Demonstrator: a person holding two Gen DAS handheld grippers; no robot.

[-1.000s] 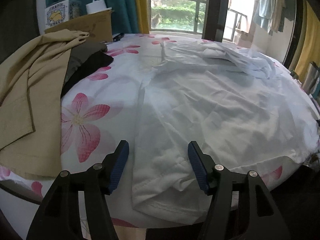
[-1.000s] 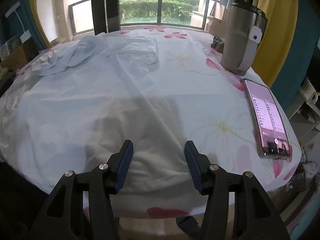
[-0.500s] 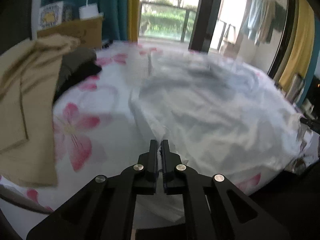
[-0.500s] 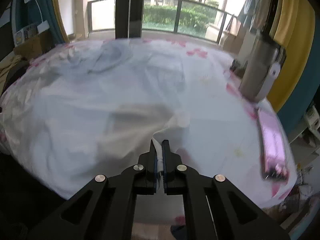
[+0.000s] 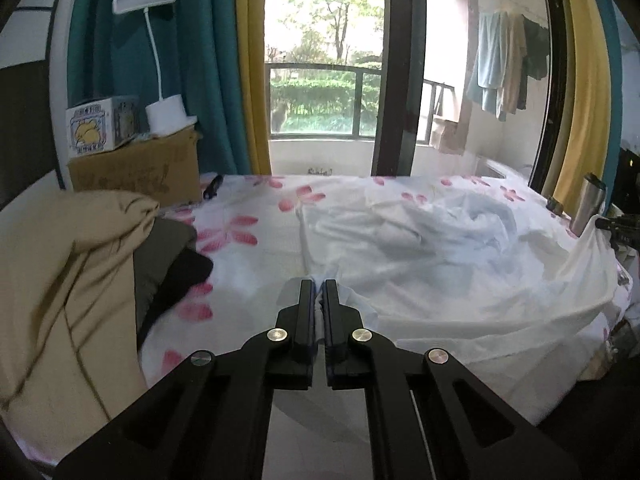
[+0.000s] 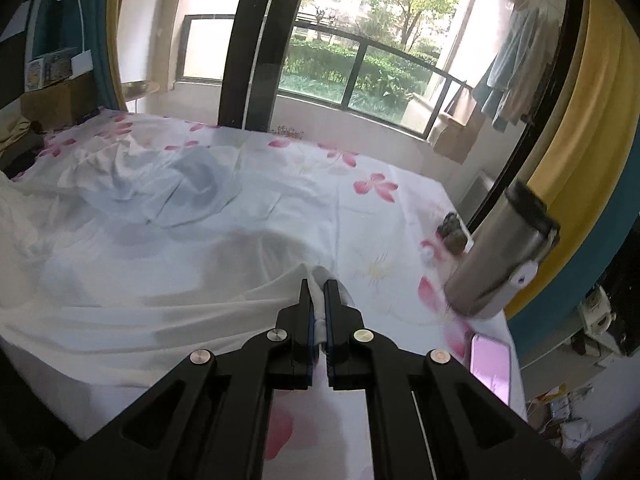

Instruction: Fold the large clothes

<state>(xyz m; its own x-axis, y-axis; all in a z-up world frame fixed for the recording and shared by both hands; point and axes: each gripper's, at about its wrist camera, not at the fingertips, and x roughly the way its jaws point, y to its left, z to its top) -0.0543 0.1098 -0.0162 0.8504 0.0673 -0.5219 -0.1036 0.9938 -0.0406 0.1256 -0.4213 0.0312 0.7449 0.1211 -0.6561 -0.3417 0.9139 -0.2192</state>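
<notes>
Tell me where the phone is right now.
The phone shows only in the right wrist view, low on the right, lying on the floral sheet near the bed's edge, just below the steel tumbler.

The garment [image 5: 460,264] spread on the bed is white with a pale blue cast in its folds. The bedsheet [image 5: 256,248] under it is white, printed with pink and red flowers. A tan cloth [image 5: 60,280] lies at the left over dark grey and black clothes [image 5: 172,264]. The curtains [image 5: 188,60] are teal edged with yellow. Both grippers, left [image 5: 319,292] and right [image 6: 319,292], are black with blue pads. The flask [image 6: 500,252] is silver with a black lid, the phone [image 6: 490,368] shows pink, and the lamp [image 5: 164,112] is white.
</notes>
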